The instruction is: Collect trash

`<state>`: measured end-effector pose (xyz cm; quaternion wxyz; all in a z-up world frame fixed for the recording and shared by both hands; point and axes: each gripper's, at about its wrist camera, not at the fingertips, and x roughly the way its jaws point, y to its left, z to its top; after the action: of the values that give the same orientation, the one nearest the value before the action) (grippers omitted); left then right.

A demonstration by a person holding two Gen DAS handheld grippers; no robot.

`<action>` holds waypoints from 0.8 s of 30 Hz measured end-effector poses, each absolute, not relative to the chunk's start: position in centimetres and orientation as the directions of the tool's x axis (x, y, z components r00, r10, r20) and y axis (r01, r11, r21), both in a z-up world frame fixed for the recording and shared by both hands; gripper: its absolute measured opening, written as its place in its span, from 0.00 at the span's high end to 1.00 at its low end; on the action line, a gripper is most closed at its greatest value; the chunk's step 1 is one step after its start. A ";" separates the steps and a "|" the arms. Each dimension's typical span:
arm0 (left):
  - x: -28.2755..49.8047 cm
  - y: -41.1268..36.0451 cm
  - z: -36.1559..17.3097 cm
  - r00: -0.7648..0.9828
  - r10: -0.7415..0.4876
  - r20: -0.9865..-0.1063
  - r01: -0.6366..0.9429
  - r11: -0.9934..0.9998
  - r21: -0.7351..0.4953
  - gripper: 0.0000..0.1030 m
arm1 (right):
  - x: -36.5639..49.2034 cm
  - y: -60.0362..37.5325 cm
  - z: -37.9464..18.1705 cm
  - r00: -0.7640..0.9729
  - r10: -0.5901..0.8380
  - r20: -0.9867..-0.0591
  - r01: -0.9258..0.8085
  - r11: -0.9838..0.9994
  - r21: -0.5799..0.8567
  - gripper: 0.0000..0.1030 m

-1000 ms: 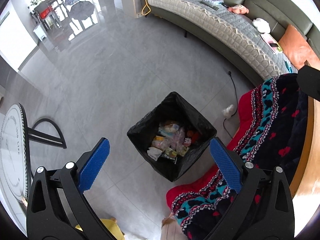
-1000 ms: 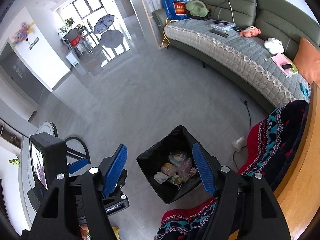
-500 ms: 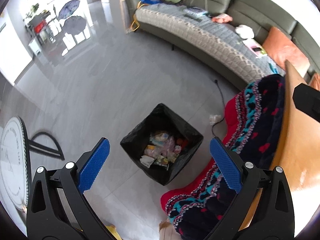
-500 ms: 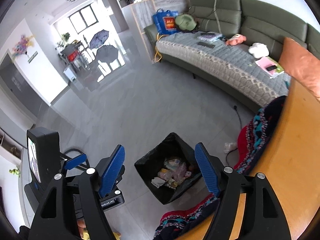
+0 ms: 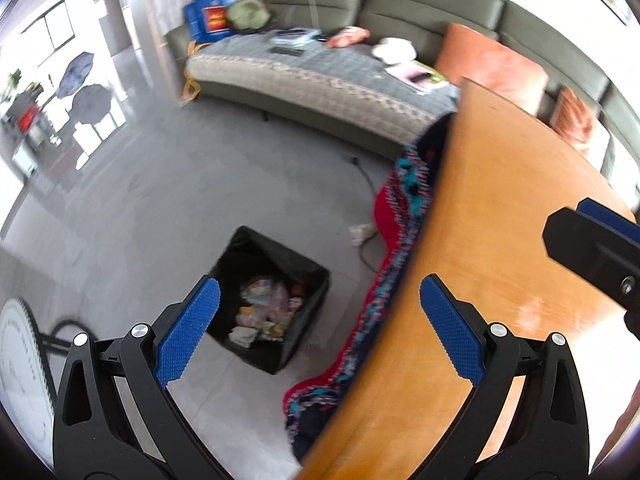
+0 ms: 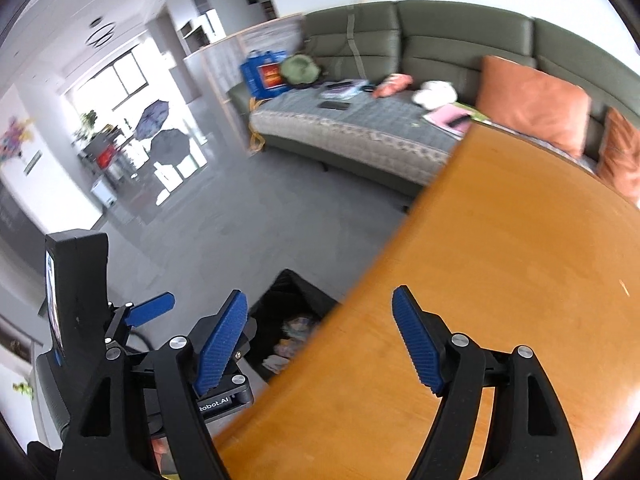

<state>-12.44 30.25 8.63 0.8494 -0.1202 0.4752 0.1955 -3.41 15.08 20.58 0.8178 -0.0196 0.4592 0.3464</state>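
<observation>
A black-lined trash bin (image 5: 268, 300) stands on the grey floor, with wrappers and paper scraps (image 5: 262, 312) lying inside it. My left gripper (image 5: 319, 292) hangs open above it, one finger over the bin and the other over the edge of the wooden table (image 5: 500, 240); nothing is between the pads. My right gripper (image 6: 319, 300) is also empty, and its jaws are opening. It sits over the table (image 6: 500, 260) edge, with the bin (image 6: 288, 312) partly hidden below. No trash shows on the visible tabletop.
A red and dark patterned blanket (image 5: 396, 220) hangs down beside the table's left edge, near the bin. A cable (image 5: 364, 248) lies on the floor. A green sofa (image 6: 360, 136) with orange cushions (image 6: 532, 104) runs along the back. A white round object (image 5: 16, 360) stands far left.
Both views have swung up and right, away from the bin and onto the wooden table, which now fills the right side. The right jaws stand slightly wider.
</observation>
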 end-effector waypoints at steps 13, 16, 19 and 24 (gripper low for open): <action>-6.4 14.7 7.6 0.511 0.089 -0.855 -0.221 0.975 -0.030 0.06 | -1.0 -1.2 18.0 0.450 0.423 -0.786 -0.376 0.889 0.262 0.20; -5.0 11.7 7.2 0.516 0.066 -0.854 -0.172 0.985 -0.028 0.06 | -0.6 -4.7 17.3 0.472 0.388 -0.792 -0.321 0.912 0.256 0.19; -3.8 9.1 6.5 0.509 0.046 -0.859 -0.129 0.991 -0.024 0.06 | -0.3 -8.3 16.3 0.481 0.351 -0.803 -0.256 0.933 0.254 0.19; -2.2 5.5 4.8 0.491 0.009 -0.871 -0.063 0.998 -0.025 0.06 | -0.9 -12.5 14.5 0.493 0.303 -0.816 -0.173 0.953 0.249 0.19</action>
<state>-2.24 5.49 4.84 0.8631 -0.0267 0.5039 0.0207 -0.87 -12.45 14.50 0.8614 0.0670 0.4842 0.1383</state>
